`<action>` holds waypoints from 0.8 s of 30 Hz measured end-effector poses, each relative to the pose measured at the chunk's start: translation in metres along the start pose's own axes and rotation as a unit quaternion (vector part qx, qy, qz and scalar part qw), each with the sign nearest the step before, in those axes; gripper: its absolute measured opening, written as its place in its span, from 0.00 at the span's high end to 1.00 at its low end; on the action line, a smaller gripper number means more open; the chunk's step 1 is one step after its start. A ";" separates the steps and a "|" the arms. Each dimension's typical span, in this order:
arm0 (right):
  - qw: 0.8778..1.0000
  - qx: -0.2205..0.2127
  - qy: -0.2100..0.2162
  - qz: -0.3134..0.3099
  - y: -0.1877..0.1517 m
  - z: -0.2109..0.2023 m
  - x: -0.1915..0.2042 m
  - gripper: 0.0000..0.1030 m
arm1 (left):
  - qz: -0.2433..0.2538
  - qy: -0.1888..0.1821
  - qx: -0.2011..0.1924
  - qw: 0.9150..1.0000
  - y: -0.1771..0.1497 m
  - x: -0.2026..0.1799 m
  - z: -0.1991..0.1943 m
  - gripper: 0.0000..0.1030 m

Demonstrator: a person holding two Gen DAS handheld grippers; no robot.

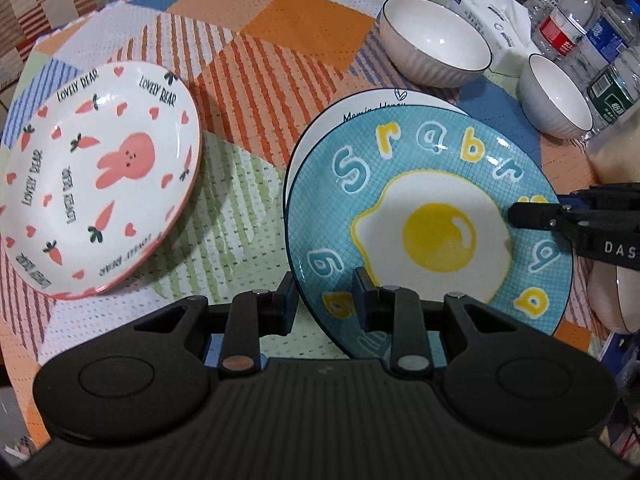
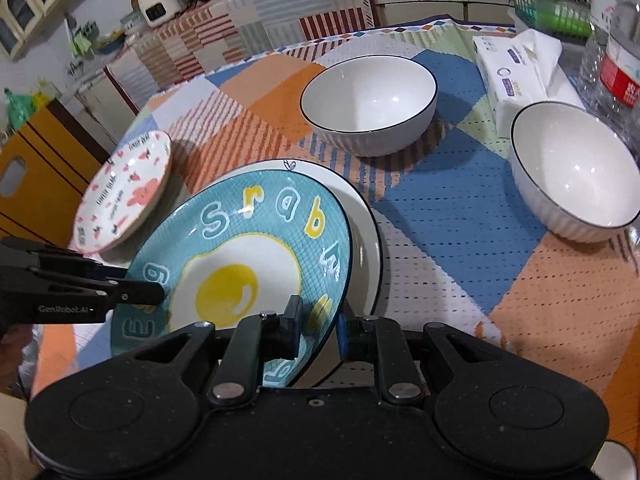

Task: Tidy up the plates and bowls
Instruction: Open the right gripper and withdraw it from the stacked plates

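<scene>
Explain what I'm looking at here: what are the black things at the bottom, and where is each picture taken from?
They are hand-held tongs, one per hand, each with a camera looking along its fingers. One picture is from the left tongs, the other from the right tongs. Both grip opposite edges of the blue egg plate, held tilted over a white plate on the patchwork cloth. To the left lies a pink rabbit plate. Further back stand two white bowls, one nearer the middle and one at the right, beside a tissue pack and water bottles.
</scene>
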State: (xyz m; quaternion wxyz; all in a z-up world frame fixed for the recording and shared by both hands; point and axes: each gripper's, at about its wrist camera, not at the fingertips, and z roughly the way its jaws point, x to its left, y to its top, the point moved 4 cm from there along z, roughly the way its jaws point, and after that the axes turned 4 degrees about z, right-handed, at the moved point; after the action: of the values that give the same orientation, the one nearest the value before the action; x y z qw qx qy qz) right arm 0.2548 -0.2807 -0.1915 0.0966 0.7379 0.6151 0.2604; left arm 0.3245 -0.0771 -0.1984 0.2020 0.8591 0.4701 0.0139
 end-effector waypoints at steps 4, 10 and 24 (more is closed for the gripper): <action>0.999 0.002 -0.033 -0.028 0.003 0.002 0.008 0.75 | -0.004 -0.001 0.000 1.000 0.001 0.001 0.000 0.74; 0.995 0.011 -0.084 -0.053 0.007 0.006 0.018 0.70 | -0.002 -0.003 0.009 1.000 0.002 -0.002 0.004 0.74; 0.958 -0.011 -0.206 -0.198 0.003 0.024 0.044 0.72 | 0.001 0.015 0.014 1.000 0.003 -0.005 0.000 0.74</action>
State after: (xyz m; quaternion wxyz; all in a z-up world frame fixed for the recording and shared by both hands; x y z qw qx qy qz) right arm 0.2739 -0.2352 -0.1989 0.2786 0.6381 0.7127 0.0848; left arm 0.3244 -0.0823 -0.1963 0.1826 0.8621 0.4723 0.0207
